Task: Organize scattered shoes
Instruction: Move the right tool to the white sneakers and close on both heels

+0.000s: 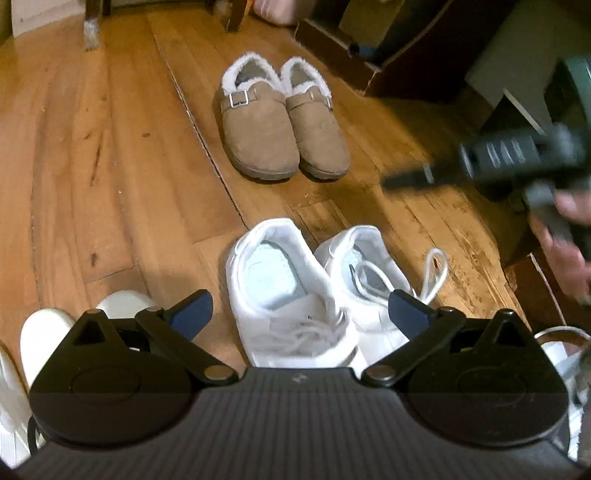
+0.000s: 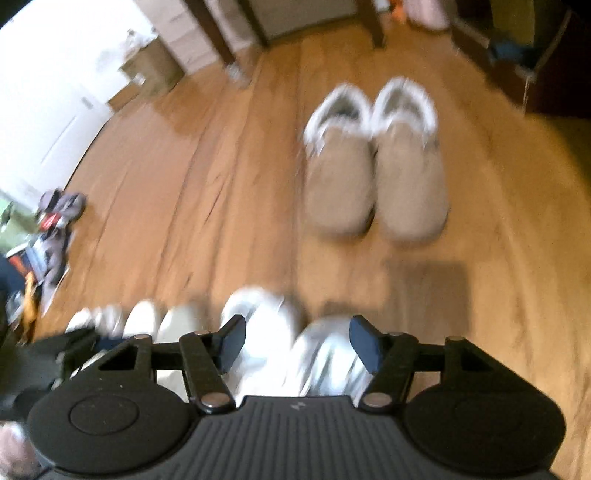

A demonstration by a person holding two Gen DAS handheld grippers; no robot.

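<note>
A pair of white sneakers (image 1: pixel 295 288) lies on the wood floor just in front of my left gripper (image 1: pixel 301 314), which is open and empty above them. A pair of tan fur-lined clogs (image 1: pixel 280 122) stands side by side farther off. My right gripper (image 2: pixel 297 345) is open and empty, hovering over the white sneakers (image 2: pixel 295 350); its view is blurred. The clogs also show in the right wrist view (image 2: pixel 376 166). The right gripper appears blurred at the right of the left wrist view (image 1: pixel 517 158).
More white shoes (image 1: pixel 48 332) sit at the lower left, also in the right wrist view (image 2: pixel 147 321). Dark wooden furniture (image 1: pixel 388 55) lines the far right. Chair legs (image 1: pixel 90 26) stand at the back. Clutter (image 2: pixel 44 236) lies at the left.
</note>
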